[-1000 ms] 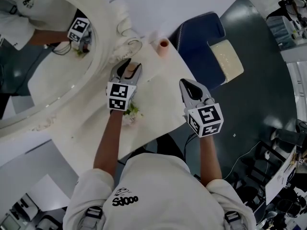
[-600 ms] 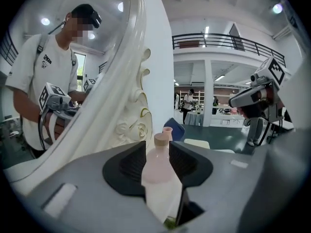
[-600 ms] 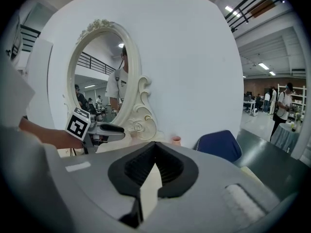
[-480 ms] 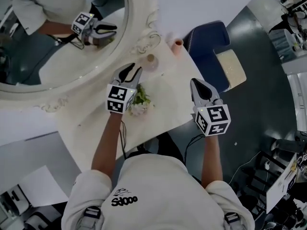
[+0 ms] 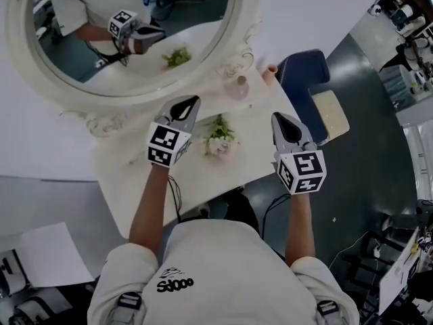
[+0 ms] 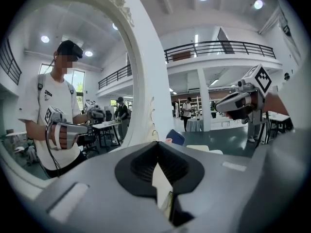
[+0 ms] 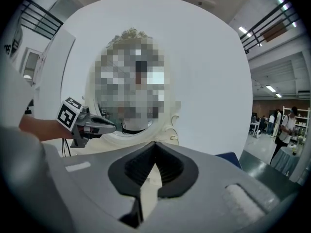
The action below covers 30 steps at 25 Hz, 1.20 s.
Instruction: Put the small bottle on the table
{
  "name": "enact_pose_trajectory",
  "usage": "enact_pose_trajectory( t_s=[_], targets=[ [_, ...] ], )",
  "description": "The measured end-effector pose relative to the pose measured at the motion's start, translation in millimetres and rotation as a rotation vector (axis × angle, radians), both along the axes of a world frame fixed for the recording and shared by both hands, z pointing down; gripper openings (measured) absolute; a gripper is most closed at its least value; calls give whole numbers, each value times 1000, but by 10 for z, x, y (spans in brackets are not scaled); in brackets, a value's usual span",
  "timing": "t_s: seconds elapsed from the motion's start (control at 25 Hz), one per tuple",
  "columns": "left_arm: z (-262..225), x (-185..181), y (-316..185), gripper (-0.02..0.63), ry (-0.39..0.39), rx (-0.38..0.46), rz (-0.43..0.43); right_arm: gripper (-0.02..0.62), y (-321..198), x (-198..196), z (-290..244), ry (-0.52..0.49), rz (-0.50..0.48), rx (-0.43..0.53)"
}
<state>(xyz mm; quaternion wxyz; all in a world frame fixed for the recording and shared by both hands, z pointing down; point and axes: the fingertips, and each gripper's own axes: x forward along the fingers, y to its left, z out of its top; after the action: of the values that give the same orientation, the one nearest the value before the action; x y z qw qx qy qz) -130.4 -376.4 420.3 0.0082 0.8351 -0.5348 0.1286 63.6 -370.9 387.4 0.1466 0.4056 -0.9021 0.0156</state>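
Hovering over the counter [image 5: 196, 176] with left hand-held gripper [image 5: 193, 101] just closed on nothing and right hand-held gripper [image 5: 279, 118] shut, empty, likely to leave the bottle [image 5: 239, 87] standing by the mirror [image 5: 203, 40].

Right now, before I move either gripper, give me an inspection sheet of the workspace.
Surface: white table, three items on it.
Job's things: bottle upright on the table by the mirror's frame; neither gripper touches it.
Clutter: flowers between the grippers; pink cup at the far corner.
Grippers: left gripper has just closed, fingers together, nothing between them; right gripper fingers together, empty.
Cables: black cable hanging beside the left forearm; another below the right gripper.
Surroundings: mirror behind the table; blue chair with a cream cushion to the right; dark floor.
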Motion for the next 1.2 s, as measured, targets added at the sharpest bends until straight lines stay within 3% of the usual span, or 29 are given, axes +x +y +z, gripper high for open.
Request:
enact_pose_trajectory(
  t_s=[0.64, 0.84, 1.2],
  targets=[
    [-910, -296, 1031, 17, 13, 185, 82, 2, 870, -686, -559, 11, -50, 150],
    [-1007, -258, 1203, 18, -38, 221, 105, 2, 995, -763, -615, 16, -54, 161],
    [-994, -327, 1320, 18, -35, 218, 99, 2, 1125, -864, -576, 40, -76, 160]
  ],
)
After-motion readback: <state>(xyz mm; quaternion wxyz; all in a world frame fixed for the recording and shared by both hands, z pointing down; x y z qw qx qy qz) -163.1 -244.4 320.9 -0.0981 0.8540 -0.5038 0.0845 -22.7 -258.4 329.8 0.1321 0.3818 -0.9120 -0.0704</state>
